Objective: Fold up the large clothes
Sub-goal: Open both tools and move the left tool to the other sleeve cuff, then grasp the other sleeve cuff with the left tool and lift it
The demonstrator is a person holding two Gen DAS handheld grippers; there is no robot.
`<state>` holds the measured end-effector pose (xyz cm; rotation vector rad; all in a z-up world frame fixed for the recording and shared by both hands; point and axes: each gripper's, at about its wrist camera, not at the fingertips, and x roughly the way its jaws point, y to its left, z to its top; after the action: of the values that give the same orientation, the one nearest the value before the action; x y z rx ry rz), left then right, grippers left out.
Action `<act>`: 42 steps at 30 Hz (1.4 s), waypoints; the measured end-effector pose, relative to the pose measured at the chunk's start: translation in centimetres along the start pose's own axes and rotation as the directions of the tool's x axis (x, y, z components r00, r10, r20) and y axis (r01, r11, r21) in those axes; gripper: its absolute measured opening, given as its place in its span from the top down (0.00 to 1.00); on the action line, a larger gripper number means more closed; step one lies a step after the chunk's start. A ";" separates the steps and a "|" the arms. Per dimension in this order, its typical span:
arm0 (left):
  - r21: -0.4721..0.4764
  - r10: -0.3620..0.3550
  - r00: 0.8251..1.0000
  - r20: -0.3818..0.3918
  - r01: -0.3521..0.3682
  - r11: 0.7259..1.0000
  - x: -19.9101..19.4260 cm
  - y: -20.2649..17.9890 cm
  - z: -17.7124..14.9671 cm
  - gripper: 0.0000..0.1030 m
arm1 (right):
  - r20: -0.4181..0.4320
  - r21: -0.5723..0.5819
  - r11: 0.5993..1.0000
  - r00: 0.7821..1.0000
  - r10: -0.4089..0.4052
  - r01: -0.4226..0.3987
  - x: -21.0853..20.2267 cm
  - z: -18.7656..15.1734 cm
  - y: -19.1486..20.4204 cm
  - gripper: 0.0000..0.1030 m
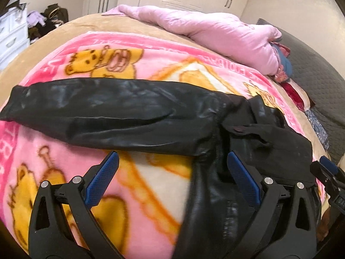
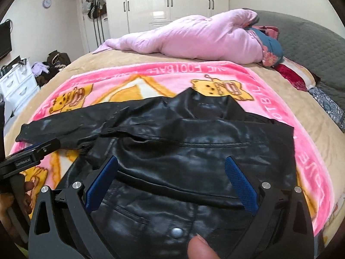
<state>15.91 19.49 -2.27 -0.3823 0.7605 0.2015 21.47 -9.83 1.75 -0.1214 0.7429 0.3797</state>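
Black leather jacket (image 2: 183, 146) on blanket (image 2: 269, 90), both claws spread wide above it

My left wrist camera sits low and close over the outstretched sleeve of the black leather jacket (image 1: 120, 112), looking forward between its wide-spread tongs (image 1: 172, 183) across the bed. My right wrist camera hangs close above the jacket's body, facing the same way. Both share the pink cartoon-bear blanket (image 2: 312, 151), the rumpled lilac quilt (image 2: 194, 38) and the glossy white wardrobe (image 2: 172, 0) beyond.
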 end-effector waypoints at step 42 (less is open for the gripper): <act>-0.575 0.150 0.979 0.136 -0.046 0.817 0.9 22.3 2.7 0.23 | -0.124 -0.057 0.995 0.990 0.071 -0.079 4.4 -0.6 6.9 0.04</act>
<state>11.30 41.02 -7.00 -0.8869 0.5308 0.5629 21.45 -2.33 -1.50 -0.1765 0.8582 0.4707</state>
